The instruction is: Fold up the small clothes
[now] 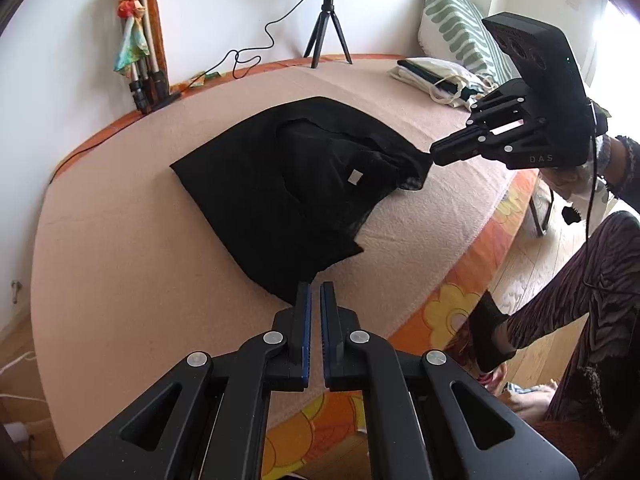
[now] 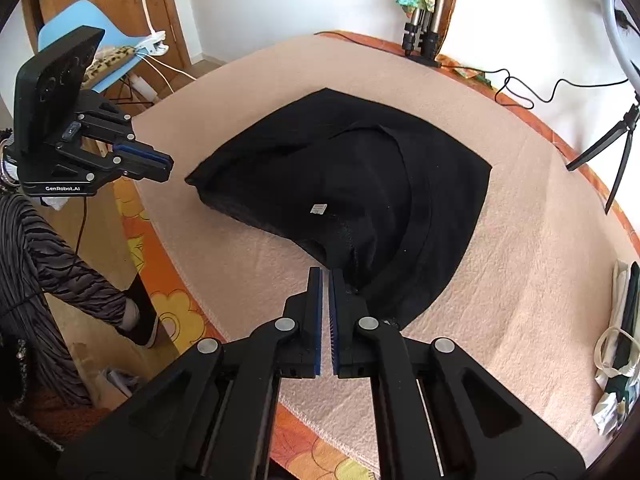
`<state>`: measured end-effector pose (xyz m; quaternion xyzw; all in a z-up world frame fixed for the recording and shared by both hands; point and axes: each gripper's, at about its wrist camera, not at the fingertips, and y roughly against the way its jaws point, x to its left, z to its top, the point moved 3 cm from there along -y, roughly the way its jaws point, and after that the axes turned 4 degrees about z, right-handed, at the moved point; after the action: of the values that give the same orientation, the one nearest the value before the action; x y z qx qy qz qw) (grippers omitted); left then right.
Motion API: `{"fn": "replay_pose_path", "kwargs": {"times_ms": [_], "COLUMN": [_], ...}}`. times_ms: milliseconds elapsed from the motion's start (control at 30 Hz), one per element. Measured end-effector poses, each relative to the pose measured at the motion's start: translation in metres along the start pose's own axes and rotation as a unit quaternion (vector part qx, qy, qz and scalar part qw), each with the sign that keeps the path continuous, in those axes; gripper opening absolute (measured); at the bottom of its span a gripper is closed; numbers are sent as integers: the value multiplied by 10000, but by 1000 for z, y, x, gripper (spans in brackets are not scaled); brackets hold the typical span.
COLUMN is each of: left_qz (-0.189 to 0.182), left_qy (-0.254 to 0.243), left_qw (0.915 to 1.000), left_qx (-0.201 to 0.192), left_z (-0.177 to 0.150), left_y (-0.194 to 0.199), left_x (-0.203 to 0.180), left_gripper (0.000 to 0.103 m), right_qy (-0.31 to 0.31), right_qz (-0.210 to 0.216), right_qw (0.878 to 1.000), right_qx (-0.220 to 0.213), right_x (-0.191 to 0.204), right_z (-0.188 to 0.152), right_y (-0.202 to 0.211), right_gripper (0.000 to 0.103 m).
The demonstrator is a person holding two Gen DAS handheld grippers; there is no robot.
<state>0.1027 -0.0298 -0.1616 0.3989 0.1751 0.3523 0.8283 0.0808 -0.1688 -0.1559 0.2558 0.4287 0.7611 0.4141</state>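
Observation:
A black garment (image 1: 280, 192) lies partly folded on the beige blanket (image 1: 120, 260), a small white tag showing on it. It also shows in the right wrist view (image 2: 360, 184). My left gripper (image 1: 315, 286) is shut and empty, just off the garment's near corner; in the right wrist view it (image 2: 170, 164) sits a little left of that corner. My right gripper (image 2: 325, 274) is shut on the garment's near edge; in the left wrist view it (image 1: 434, 152) pinches the garment's right corner.
A ring light on a tripod (image 1: 328, 28) and a folded tripod stand (image 1: 148, 76) stand at the back. A pillow (image 1: 452, 28) and a cloth bag (image 1: 436, 76) lie at the far right. The person's leg (image 1: 560, 300) is beside the bed edge.

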Motion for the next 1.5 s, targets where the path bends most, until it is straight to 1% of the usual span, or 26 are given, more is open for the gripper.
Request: {"fn": "replay_pose_path", "kwargs": {"times_ms": [67,100,167,200,233,300,400,467,533,567,633,667,700,733,867,933,1000,1033,1100,1133,1167,1200,1233,1333,1433,1500], "left_qz": [110,46,-12,-4,142,-143,-181,-214,-81,-83,-34,-12,35,129,393,738,714,838,995,959,923,742,517,162,-254,-295], "left_qy": [162,447,1130,1350,1510,1889,2220,2292,2232,2231,2319,2330,2295,2228,1948,1647,1697,1709,1661,1663,1659,1640,1620,1241,1216,1124], "left_qw": [9998,9987,9934,9907,9884,9818,9735,9718,9734,9737,9715,9714,9723,9739,9795,9827,9814,9800,9805,9812,9818,9836,9853,9917,9922,9932], "left_qx": [-101,-222,-198,-171,-121,127,525,516,515,459,486,463,444,419,322,414,549,579,350,186,31,-95,-183,-307,-134,-99], "left_z": [1,3,11,14,17,18,13,9,9,10,10,12,14,15,16,10,3,1,5,10,16,24,33,60,78,86], "left_y": [10,14,8,2,-6,-26,-52,-58,-62,-62,-65,-65,-63,-60,-46,-47,-49,-47,-33,-25,-18,-14,-12,-24,-53,-71], "left_x": [9,18,40,47,52,58,58,54,50,48,50,51,54,55,57,55,59,61,61,59,57,53,48,24,11,3], "left_gripper": [6,7,22,22,22,22,22,22,22,12,6,5,4,3,3,3,3,3,3,3,3,3,3,3,3,3], "right_qy": [-269,-541,-1121,-1450,-1775,-2421,-3118,-3284,-3326,-3300,-3342,-3358,-3347,-3341,-3154,-3049,-2902,-2835,-2576,-2484,-2427,-2379,-2328,-2197,-2125,-2059], "right_qz": [-49,-16,-184,-121,-64,41,445,566,686,755,1033,1066,1112,1217,1133,739,462,438,38,-10,-49,-110,-123,3,68,138], "right_qw": [9994,9981,9925,9881,9830,9692,9485,9423,9402,9407,9366,9357,9356,9346,9421,9495,9558,9577,9660,9686,9701,9709,9714,9720,9734,9749], "right_qx": [-201,-300,-457,-497,-460,-460,-341,-322,-251,-229,-200,-185,-163,-125,-105,-20,138,244,194,58,-62,-255,-461,-829,-857,-839], "right_x": [-4,-10,-27,-36,-46,-66,-89,-97,-97,-95,-91,-89,-87,-84,-79,-81,-80,-80,-79,-83,-84,-86,-87,-96,-108,-113], "right_z": [-1,-2,-4,-7,-10,-20,-35,-42,-44,-44,-43,-42,-40,-38,-37,-39,-41,-40,-36,-32,-26,-20,-12,16,48,72], "right_y": [13,18,23,23,21,15,2,-4,-11,-15,-24,-28,-32,-34,-21,-16,-15,-15,-3,6,13,20,26,29,13,-6], "right_gripper": [7,17,35,37,37,37,37,37,37,37,36,27,8,6,6,6,6,7,8,11,21,29,31,31,31,31]}}
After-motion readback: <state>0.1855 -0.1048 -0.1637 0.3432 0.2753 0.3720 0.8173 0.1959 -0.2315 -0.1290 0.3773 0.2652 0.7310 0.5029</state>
